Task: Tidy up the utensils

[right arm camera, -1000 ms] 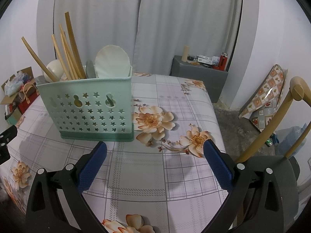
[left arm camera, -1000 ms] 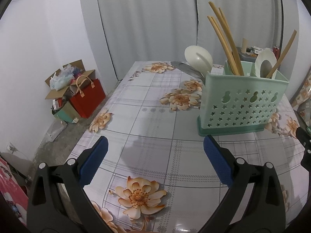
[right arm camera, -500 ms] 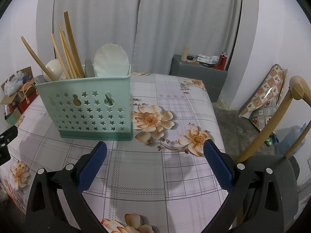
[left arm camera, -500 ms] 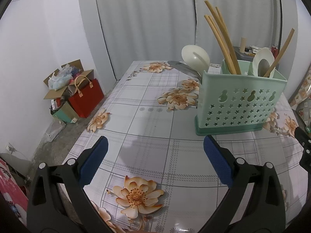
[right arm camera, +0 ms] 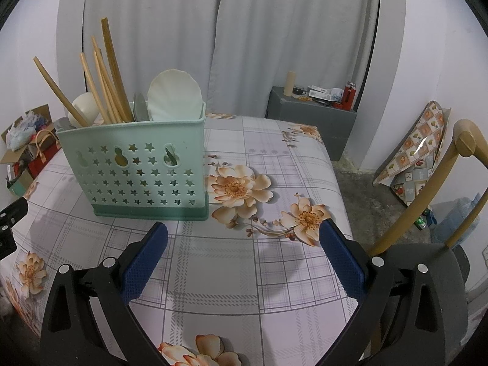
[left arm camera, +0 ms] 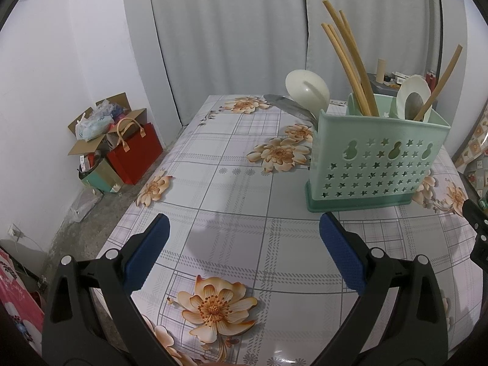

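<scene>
A mint-green utensil holder (left arm camera: 375,158) (right arm camera: 137,170) with star cut-outs stands upright on the floral tablecloth (left arm camera: 238,189). Wooden chopsticks (left arm camera: 347,61) (right arm camera: 103,76) stick up from it, along with white spoons (left arm camera: 413,97) (right arm camera: 175,96). Another white spoon (left arm camera: 306,90) and a metal spoon (left arm camera: 288,105) lean out at its far left side. My left gripper (left arm camera: 244,247) is open over bare cloth, to the near left of the holder. My right gripper (right arm camera: 244,250) is open too, near right of the holder, holding nothing.
Boxes and a red bag (left arm camera: 134,149) sit on the floor left of the table. A grey cabinet (right arm camera: 311,116) with small items stands behind it. A wooden chair back (right arm camera: 427,189) rises at the right, by the table's right edge (right arm camera: 338,189).
The holder has slid slightly left and down in the left wrist view, and sits a bit lower in the right wrist view. Both grippers stay open.
</scene>
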Available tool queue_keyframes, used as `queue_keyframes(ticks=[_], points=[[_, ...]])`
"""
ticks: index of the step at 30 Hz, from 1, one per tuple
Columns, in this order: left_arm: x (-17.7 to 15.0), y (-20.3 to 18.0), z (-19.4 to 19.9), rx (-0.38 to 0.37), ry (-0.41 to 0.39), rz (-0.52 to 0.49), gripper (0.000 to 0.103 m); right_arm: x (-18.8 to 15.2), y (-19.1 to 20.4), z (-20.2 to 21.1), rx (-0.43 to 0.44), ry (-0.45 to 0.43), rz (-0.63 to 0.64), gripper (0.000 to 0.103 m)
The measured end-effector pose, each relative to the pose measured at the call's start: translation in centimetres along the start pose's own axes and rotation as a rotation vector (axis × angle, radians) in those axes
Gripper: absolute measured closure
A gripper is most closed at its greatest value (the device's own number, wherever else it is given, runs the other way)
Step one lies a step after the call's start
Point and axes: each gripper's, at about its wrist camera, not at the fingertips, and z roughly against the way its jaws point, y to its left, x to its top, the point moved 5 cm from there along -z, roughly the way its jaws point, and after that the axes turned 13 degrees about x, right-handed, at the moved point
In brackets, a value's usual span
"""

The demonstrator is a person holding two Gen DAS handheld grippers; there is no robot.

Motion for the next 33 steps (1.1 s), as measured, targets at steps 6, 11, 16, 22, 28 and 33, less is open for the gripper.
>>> queue_keyframes(ticks=[6,11,16,22,28,33], points=[[-0.04,-0.08,-0.02,0.0,0.0,0.0,0.008,-0.06,0.0,0.12,0.0,0.001,-0.001,0.006],[-0.05,-0.16,0.06,-0.002,0.001,-0.001,0.008,-0.09,-0.04,0.17,0.0,0.001,0.0,0.006],[-0.05,-0.31,0.16,-0.004,-0.003,-0.003,0.008,-0.07,-0.05,0.17,0.0,-0.001,-0.002,0.006],[-0.09,-0.64,0.18,-0.006,-0.005,-0.006,0.008,-0.1,-0.19,0.23,0.001,0.002,-0.005,0.006],[-0.07,-0.56,0.15,-0.005,-0.005,-0.007,0.008,-0.12,-0.25,0.3,0.001,0.001,-0.005,0.006],[-0.1,-0.65,0.18,-0.006,-0.004,-0.007,0.008,-0.11,-0.27,0.32,0.002,0.002,-0.006,0.006]])
